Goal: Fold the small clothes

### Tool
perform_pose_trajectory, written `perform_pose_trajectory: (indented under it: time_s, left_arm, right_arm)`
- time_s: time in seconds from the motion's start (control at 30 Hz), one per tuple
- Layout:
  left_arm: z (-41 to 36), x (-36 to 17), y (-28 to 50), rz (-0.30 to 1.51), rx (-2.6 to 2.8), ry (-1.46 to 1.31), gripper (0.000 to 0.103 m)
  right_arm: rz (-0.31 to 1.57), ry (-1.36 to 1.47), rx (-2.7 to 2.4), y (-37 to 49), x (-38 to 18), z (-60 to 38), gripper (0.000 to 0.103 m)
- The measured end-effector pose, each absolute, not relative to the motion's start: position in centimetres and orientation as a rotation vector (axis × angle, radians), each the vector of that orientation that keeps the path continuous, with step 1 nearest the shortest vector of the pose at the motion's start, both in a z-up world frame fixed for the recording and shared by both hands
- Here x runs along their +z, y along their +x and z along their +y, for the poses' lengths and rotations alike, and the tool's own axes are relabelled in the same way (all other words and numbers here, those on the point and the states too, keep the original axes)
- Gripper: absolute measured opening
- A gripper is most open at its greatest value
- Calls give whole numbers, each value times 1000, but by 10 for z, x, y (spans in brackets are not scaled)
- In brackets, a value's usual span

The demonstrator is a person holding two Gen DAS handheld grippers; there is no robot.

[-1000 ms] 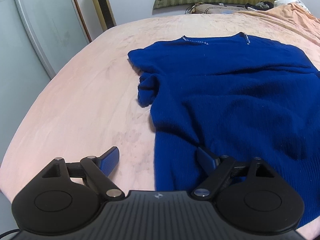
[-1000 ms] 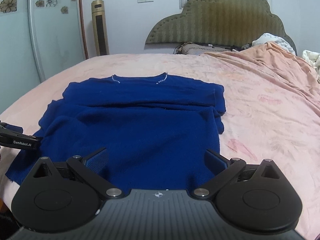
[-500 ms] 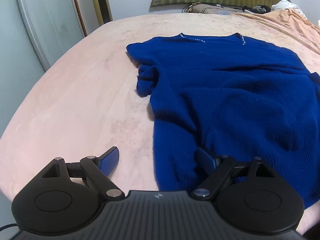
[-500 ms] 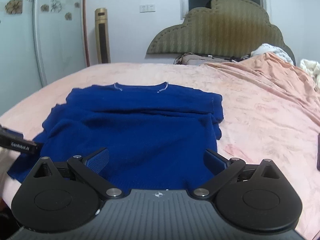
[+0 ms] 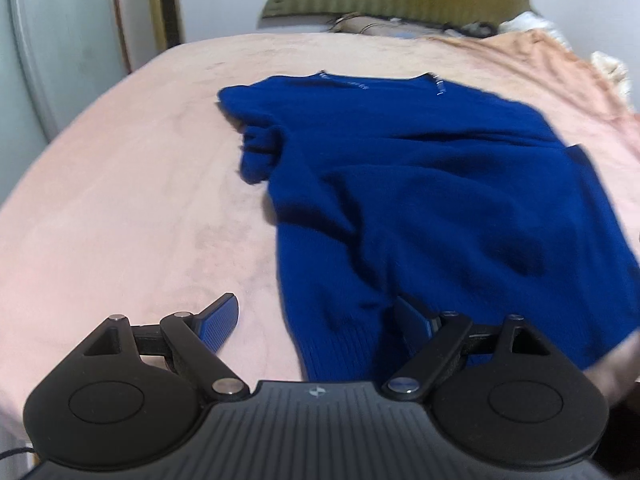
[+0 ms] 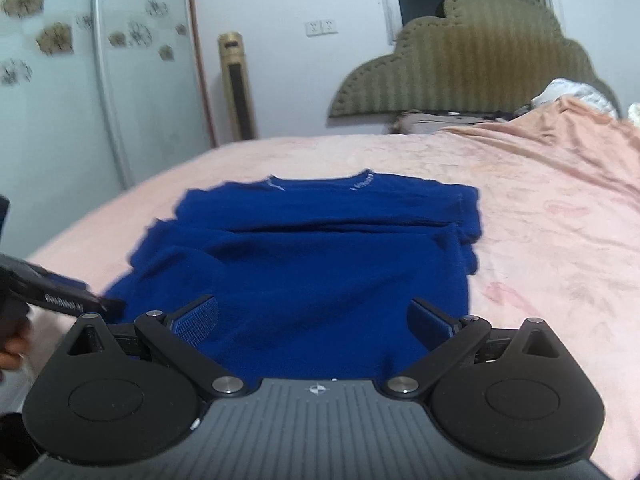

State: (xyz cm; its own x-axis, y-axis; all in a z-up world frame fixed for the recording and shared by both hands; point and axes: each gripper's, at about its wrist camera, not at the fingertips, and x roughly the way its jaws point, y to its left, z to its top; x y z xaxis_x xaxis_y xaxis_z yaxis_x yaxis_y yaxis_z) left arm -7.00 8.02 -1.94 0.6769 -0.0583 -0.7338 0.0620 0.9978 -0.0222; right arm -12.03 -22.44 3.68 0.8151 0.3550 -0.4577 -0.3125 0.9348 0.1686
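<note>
- We hold the left gripper and right gripper gaping wide, both empty.
- The blue sweater lies flat on the pink bedspread, neckline away from us.
- Its near hem sits just ahead of both grippers, running left to right.

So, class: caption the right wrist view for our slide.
Open hand-held gripper poised over blue sweater on pink bed.
</note>
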Motion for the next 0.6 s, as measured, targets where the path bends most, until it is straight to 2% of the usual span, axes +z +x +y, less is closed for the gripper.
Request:
perform_pose_trajectory:
  time_s: [0.33, 0.47, 0.6]
  left_arm:
    - [109, -20, -82, 876, -198, -117, 86]
    - [94, -21, -81, 882, -234, -87, 86]
    - [79, -22, -77, 891, -307, -84, 85]
  right_arm:
    - [667, 281, 260, -123, 20, -286, 102]
    - [689, 364, 266, -129, 9, -303, 93]
    - [730, 302, 279, -128, 3, -291, 84]
